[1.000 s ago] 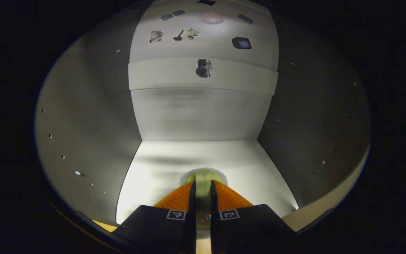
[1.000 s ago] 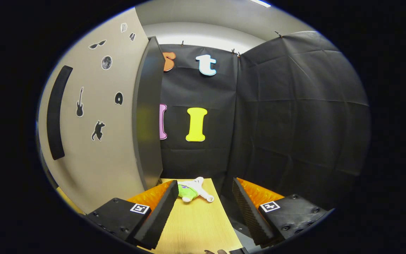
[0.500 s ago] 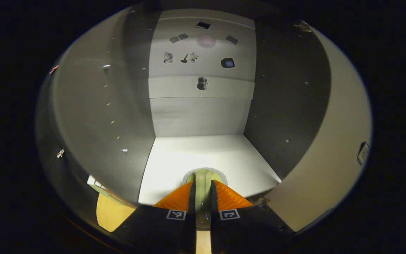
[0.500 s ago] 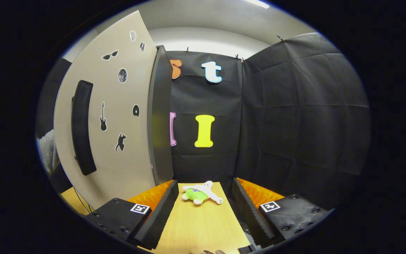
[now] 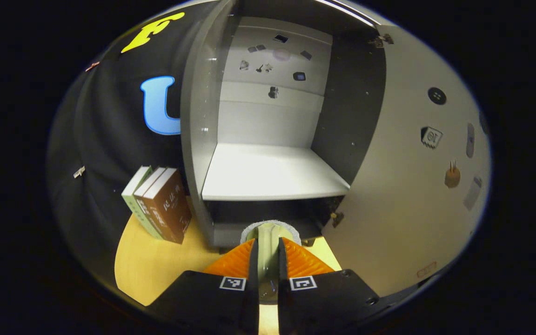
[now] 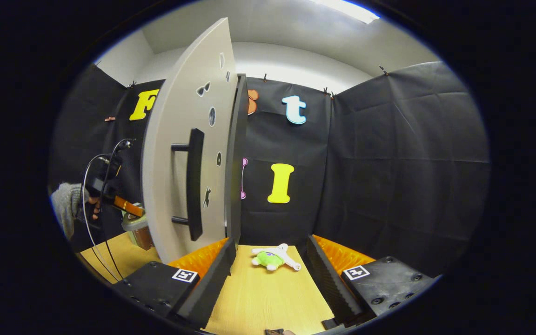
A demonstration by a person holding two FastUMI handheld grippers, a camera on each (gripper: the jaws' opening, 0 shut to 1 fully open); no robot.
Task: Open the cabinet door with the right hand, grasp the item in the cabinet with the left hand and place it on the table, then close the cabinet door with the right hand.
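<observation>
Jar [image 5: 268, 246] clamped in left gripper [image 5: 268, 265] outside cabinet [image 5: 268, 172]; right gripper [image 6: 268, 274] hangs open.

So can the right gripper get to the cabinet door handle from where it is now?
Probably yes. The right gripper is open and holds nothing, and the handle on the open cabinet door faces it, up to its left, with nothing between them.
</observation>
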